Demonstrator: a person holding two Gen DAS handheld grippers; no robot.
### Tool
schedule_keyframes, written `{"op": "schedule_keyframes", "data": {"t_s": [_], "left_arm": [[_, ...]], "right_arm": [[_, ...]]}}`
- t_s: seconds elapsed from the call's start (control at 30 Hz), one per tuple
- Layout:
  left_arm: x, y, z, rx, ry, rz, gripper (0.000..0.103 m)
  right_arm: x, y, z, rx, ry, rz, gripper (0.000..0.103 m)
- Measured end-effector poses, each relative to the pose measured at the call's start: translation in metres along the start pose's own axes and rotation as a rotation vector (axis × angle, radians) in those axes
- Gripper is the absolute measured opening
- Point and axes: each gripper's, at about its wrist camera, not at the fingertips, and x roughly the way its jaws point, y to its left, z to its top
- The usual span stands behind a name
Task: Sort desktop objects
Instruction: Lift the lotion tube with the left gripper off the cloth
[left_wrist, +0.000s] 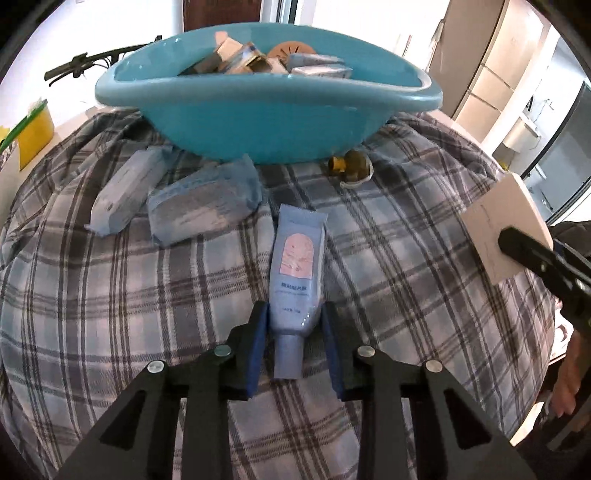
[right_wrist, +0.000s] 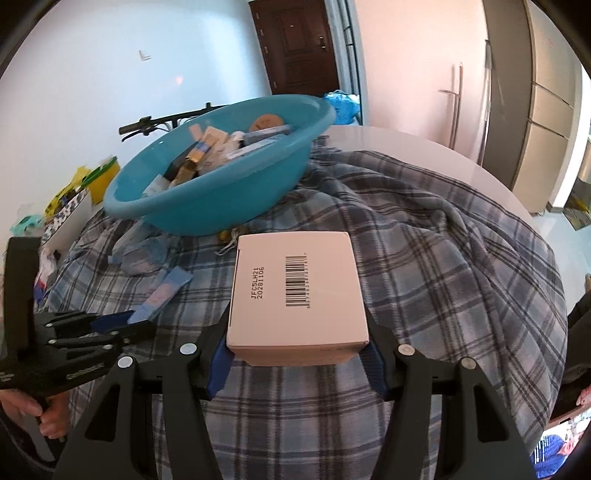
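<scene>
A light-blue tube with a pink label lies on the plaid cloth, cap toward the camera. My left gripper is shut on its lower end, blue pads pressing both sides. In the right wrist view the same tube sticks out of the left gripper. My right gripper is shut on a white box with a barcode, held above the cloth; the box shows at the right edge of the left wrist view. A teal basin holding several small boxes stands at the back.
Two blue wipe packs lie left of the tube, below the basin. A small olive-and-yellow object sits by the basin's foot. Yellow and patterned items stand off the table's left. A bicycle handlebar is behind the basin.
</scene>
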Motion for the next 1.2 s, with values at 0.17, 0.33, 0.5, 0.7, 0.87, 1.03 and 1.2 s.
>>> {"op": "schedule_keyframes", "data": {"t_s": [0.17,0.33,0.5,0.7,0.87,1.03,1.2], "left_arm": [[0.007,-0.005,0.005,0.016,-0.014,0.012,0.03],[0.009,-0.006,0.007,0.02,-0.018,0.02,0.031],[0.003,-0.004,0.004,0.01,-0.053,0.028,0.031],[-0.027,-0.012,-0.003,0.034,-0.169,0.093,0.031],[-0.053,-0.013,-0.01,0.035,-0.286,0.106,0.031],[-0.077,-0.016,-0.015,0.049,-0.38,0.108,0.031],[-0.088,-0.015,-0.016,0.046,-0.397,0.112,0.031]], "right_arm": [[-0.006,0.0,-0.001,-0.018,-0.012,-0.053,0.058],[-0.006,-0.008,0.0,0.01,-0.011,-0.055,0.058],[-0.006,-0.005,-0.001,0.006,-0.01,-0.046,0.058],[-0.006,0.004,-0.001,-0.004,-0.019,-0.034,0.058],[-0.013,0.012,0.0,-0.014,-0.041,-0.023,0.058],[-0.024,0.021,0.002,-0.03,-0.08,-0.015,0.058],[-0.03,0.032,0.003,-0.06,-0.097,-0.012,0.058]]}}
